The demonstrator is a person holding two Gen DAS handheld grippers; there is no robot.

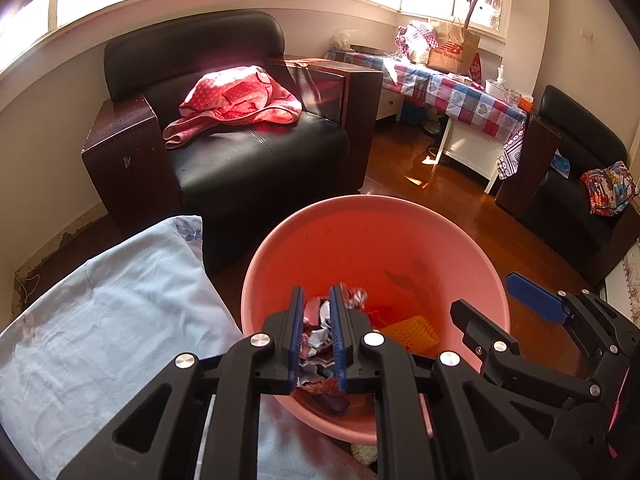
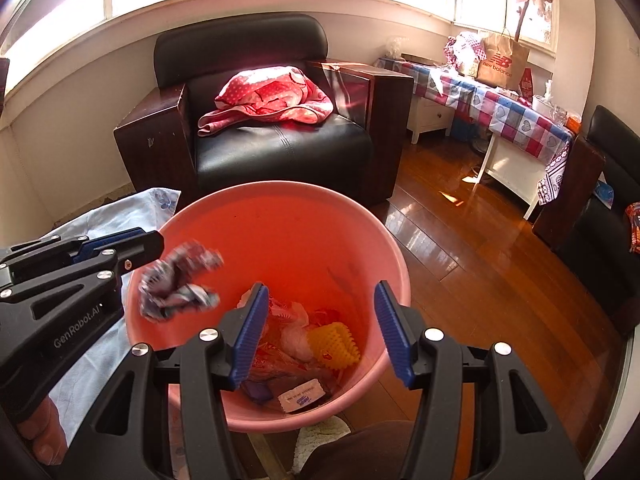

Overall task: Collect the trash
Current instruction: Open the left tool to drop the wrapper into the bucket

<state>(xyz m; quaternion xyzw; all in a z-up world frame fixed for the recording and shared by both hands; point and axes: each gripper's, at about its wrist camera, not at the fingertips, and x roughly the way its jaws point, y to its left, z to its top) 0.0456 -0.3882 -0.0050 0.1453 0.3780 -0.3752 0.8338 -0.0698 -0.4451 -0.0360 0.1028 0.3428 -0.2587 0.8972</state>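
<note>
From my left wrist camera I see my left gripper (image 1: 316, 336) pinching a crumpled wrapper (image 1: 320, 340) between its blue pads, held over the open mouth of the pink bucket (image 1: 472, 248). The wad is printed in red, white and blue, and it runs lengthwise along the fingers, its far end sticking out past the fingertips toward the bucket's back wall and its near end bunched at the base of the jaws. In the right wrist view the same wrapper (image 2: 176, 284) hangs just inside the bucket's left rim (image 2: 384, 236), its long axis lying roughly across the frame, tilted a little, with the left gripper (image 2: 152, 246) coming in from the left edge. My right gripper (image 2: 320, 328) sits wide apart with nothing between its pads, poised over the near side of the bucket. Down at the bottom lie a yellow ridged piece (image 2: 334, 346), some pale crumpled plastic (image 2: 294, 340) and a small white labelled packet (image 2: 302, 394). A light blue pillow (image 1: 100, 320) rests just left of the bucket, touching it. Behind stands a black armchair (image 1: 256, 160) with a pink dotted cloth (image 1: 236, 100) on its seat, and a table with a checked cover (image 1: 464, 96) is off to the right on the wooden floor (image 1: 440, 188).
</note>
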